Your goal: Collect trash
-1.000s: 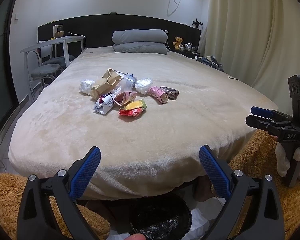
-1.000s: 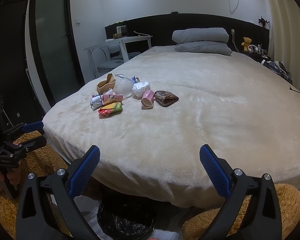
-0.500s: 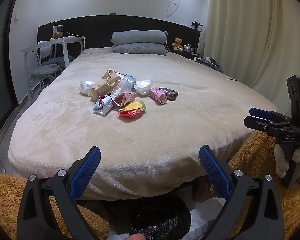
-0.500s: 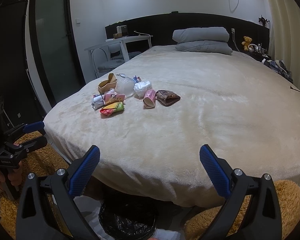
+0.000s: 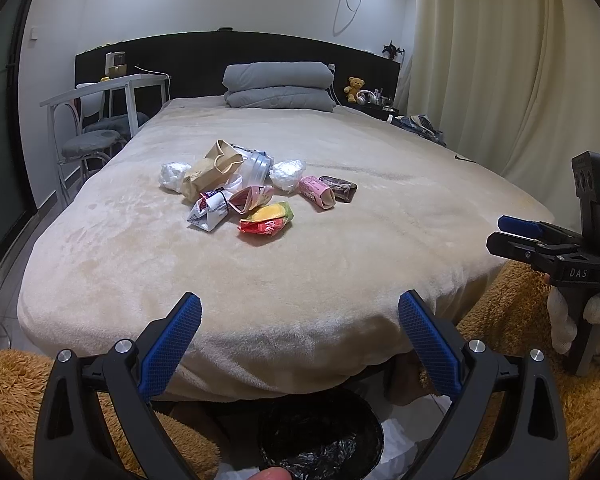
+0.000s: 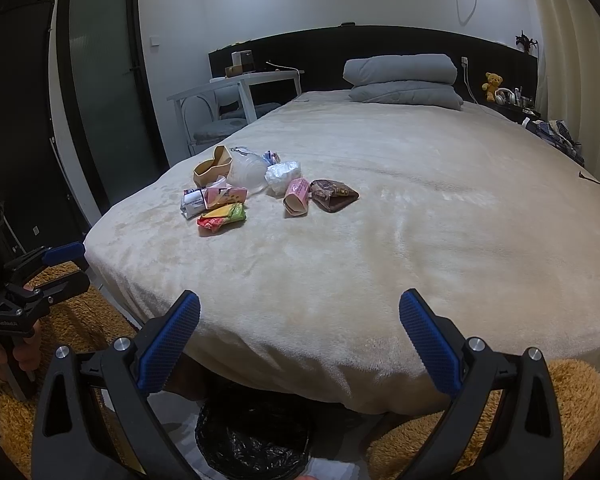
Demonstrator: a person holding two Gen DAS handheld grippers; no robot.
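A pile of trash lies on the beige bed (image 5: 340,264): a brown paper bag (image 5: 214,166), a clear plastic cup (image 5: 256,166), crumpled white wraps (image 5: 287,172), a pink packet (image 5: 318,192), a dark brown wrapper (image 5: 340,188) and a red-yellow snack packet (image 5: 268,218). The same pile shows in the right wrist view (image 6: 244,188). My left gripper (image 5: 300,328) is open and empty, short of the bed's foot edge. My right gripper (image 6: 300,328) is open and empty, also short of that edge. A black-lined trash bin (image 5: 320,436) stands on the floor below both grippers.
Orange shaggy rugs (image 5: 512,292) lie on both sides of the bin. A white desk and chairs (image 5: 100,120) stand left of the bed. Grey pillows (image 5: 278,86) sit at the headboard. Curtains (image 5: 500,60) hang on the right. A dark door (image 6: 100,80) is on the left.
Both grippers have edged slightly toward the bed; the trash pile looks a little nearer. Both jaws stay open and nothing was picked up.
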